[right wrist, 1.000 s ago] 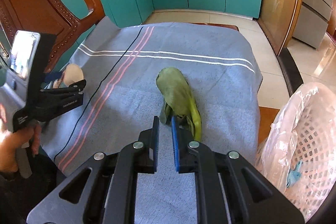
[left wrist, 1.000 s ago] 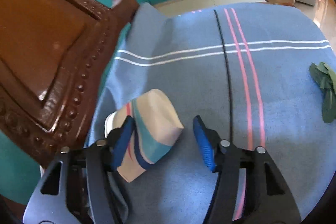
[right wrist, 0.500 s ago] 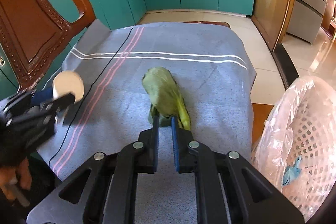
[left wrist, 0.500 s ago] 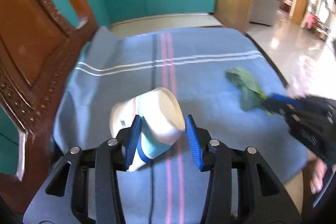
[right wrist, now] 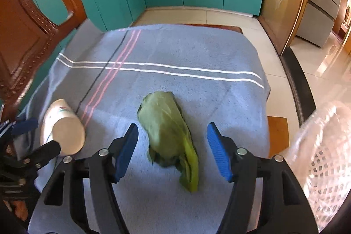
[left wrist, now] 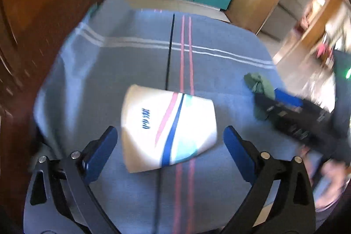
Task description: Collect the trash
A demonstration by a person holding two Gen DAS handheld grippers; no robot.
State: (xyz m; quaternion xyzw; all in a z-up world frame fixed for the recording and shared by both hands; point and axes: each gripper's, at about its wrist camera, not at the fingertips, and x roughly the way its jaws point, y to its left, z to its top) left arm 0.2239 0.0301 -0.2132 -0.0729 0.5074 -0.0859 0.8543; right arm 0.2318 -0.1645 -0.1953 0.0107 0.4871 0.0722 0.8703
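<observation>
Fingers (left wrist: 103, 152) of the left gripper (left wrist: 170, 151) are spreading wide around the paper cup (left wrist: 170, 127), which lies on its side on the blue cloth (left wrist: 131, 63) (pads not touching it). Over at the right gripper (right wrist: 173, 150), fingers are opening too, straddling the green leaf (right wrist: 166, 131) flat on the surface, white basket (right wrist: 324, 159) just off the edge.

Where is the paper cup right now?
The paper cup lies on its side on the blue cloth, between the open left hand-held gripper's fingers, beside the pink stripes.
</observation>
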